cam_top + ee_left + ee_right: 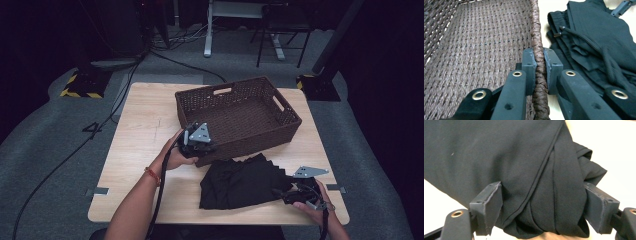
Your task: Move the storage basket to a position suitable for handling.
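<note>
Now the left gripper (pixel 539 71) clamps the basket rim (pixel 537 37); the right gripper (pixel 544 207) grips the black garment (pixel 511 165).

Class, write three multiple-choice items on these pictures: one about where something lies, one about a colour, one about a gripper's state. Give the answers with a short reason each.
1. Where does the garment lie?
A. inside the basket
B. on the table, in front of the basket
C. on the floor

2. What colour is the basket?
A. white
B. brown
C. blue

3. What is the left gripper doing?
A. clamping the basket's rim
B. hanging open above the table
C. holding the garment

Answers:
1 B, the high view shows the garment on the table, on the person's side of the basket.
2 B, its weave is dark brown in the high view and the left gripper view.
3 A, the left gripper view shows both pads pressed on the braided rim. The right gripper is the one closed on the garment.
</note>
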`<state>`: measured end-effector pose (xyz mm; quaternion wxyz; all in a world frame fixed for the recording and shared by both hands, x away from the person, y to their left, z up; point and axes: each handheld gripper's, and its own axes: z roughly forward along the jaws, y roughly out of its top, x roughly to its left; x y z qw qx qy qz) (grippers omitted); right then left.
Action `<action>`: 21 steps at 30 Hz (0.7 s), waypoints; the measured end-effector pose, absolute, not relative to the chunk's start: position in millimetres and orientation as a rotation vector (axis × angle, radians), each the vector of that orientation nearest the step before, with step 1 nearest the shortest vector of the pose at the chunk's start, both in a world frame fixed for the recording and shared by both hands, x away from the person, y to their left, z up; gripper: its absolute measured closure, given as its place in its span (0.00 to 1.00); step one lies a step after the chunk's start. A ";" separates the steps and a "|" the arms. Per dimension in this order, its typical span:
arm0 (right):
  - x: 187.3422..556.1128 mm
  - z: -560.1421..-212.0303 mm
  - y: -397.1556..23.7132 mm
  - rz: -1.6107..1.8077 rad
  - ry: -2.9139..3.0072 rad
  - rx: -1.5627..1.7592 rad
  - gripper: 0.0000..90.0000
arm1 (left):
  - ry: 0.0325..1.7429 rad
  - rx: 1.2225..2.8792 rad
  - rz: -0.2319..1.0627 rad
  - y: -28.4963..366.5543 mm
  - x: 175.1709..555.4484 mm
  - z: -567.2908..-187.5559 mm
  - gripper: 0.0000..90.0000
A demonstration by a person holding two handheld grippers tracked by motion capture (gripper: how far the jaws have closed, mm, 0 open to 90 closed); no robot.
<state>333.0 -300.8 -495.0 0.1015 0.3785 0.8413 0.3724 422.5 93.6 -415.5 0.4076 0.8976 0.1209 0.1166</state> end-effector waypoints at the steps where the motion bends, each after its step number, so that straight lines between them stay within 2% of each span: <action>1: 333.0 -495.0 -300.8 1.100 2.485 1.118 0.26 | 0.305 2.263 0.294 93.6 422.5 -415.5 0.90; 7: 321.7 -495.8 -293.2 1.114 2.486 1.110 0.27 | 0.382 2.267 0.381 127.2 412.6 -414.0 0.81; 12: 317.7 -493.5 -286.2 1.122 2.499 1.092 0.26 | 0.533 2.157 0.437 166.4 402.3 -401.9 0.59; 14: 317.7 -490.6 -285.2 1.114 2.493 1.081 0.25 | 0.590 2.143 0.471 174.2 394.5 -396.1 0.40; 15: 317.7 -488.2 -285.4 1.121 2.487 1.078 0.25 | 0.607 2.132 0.490 177.7 389.2 -393.7 0.36; 18: 317.0 -479.0 -287.6 1.145 2.455 1.068 0.25 | 0.650 2.085 0.509 184.2 368.1 -388.6 0.27; 21: 316.4 -472.0 -290.3 1.163 2.427 1.060 0.24 | 0.655 2.081 0.527 183.4 351.6 -387.8 0.25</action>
